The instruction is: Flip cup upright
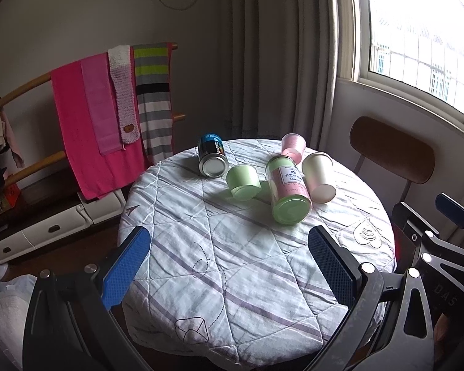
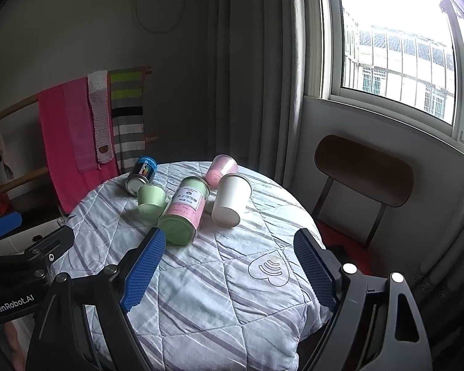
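Note:
Several cups and cans lie on their sides at the far part of a round table with a quilted striped cloth (image 1: 232, 262) (image 2: 216, 293). A green cup (image 1: 242, 183) (image 2: 150, 201), a white paper cup (image 1: 318, 176) (image 2: 232, 199) and a pink cup (image 1: 293, 147) (image 2: 221, 168) lie tipped over. My left gripper (image 1: 229, 266) is open and empty over the near part of the table. My right gripper (image 2: 230, 269) is open and empty, a short way before the cups.
A pink-and-green can (image 1: 289, 193) (image 2: 184, 210) and a blue-black can (image 1: 212, 159) (image 2: 140, 173) lie among the cups. A brown chair (image 1: 393, 154) (image 2: 365, 170) stands at the table's right, under the window. A rack with pink towels (image 1: 86, 123) (image 2: 68, 136) stands at the left.

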Available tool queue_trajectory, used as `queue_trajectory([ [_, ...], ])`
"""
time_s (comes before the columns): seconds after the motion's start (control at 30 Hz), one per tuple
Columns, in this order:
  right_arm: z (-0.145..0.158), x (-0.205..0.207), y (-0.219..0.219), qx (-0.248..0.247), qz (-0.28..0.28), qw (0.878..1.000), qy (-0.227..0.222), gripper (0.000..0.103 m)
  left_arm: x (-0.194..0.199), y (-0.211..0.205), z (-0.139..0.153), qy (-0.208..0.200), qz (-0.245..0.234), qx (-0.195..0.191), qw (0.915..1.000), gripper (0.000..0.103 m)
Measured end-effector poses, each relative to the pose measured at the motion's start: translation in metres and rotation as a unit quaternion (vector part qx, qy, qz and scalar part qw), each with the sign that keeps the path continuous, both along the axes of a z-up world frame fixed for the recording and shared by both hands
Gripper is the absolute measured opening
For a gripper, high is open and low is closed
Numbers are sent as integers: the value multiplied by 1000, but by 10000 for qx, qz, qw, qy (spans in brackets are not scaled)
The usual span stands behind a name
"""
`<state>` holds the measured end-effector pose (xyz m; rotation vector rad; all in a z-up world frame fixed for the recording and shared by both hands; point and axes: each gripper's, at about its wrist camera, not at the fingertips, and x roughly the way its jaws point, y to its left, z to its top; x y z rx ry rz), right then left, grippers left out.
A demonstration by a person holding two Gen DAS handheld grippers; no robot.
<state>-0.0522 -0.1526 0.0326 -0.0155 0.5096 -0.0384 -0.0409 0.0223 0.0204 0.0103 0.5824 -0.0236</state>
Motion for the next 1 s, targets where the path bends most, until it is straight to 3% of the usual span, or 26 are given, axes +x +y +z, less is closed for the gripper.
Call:
queue_trajectory([
  [1.0,-6,-2,-1,-3,10,10000,80,86,-3,4,-3,59,53,-13,10000,103],
])
